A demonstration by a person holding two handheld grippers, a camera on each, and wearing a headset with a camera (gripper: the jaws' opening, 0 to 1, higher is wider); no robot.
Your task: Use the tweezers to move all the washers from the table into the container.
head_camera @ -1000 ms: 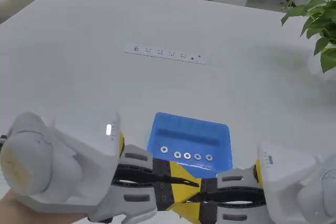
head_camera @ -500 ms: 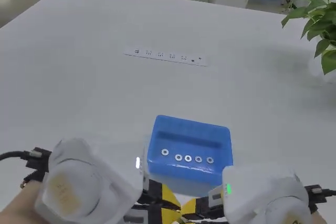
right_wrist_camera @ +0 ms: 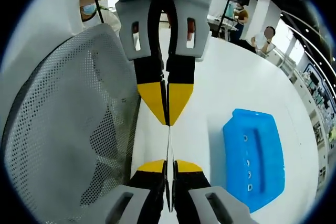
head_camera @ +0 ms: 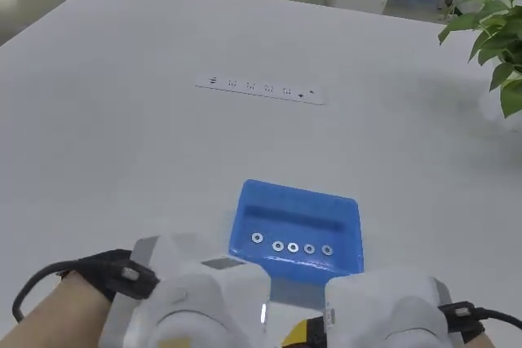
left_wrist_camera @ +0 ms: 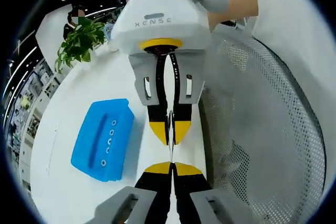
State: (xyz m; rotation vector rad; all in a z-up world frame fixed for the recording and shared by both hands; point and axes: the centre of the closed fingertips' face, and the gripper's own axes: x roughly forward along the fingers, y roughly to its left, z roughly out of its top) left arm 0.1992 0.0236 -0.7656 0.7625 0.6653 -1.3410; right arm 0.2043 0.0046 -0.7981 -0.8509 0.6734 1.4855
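Left gripper view: my closed left gripper (left_wrist_camera: 171,165) meets the right gripper (left_wrist_camera: 169,140), which pinches thin tweezers (left_wrist_camera: 170,153). Five washers (head_camera: 293,246) sit in the container (head_camera: 298,200).

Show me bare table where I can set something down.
Bare: the table between container and power strip, and everything left of both. Crowded: the near edge before the container, where the left gripper and right gripper meet tip to tip.

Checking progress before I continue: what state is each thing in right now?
Blue container: upright, open top.
Washers: five, lying flat in a row inside the container.
Left gripper: shut on thin metal strip, probably the tweezers.
Right gripper: shut on the same strip.
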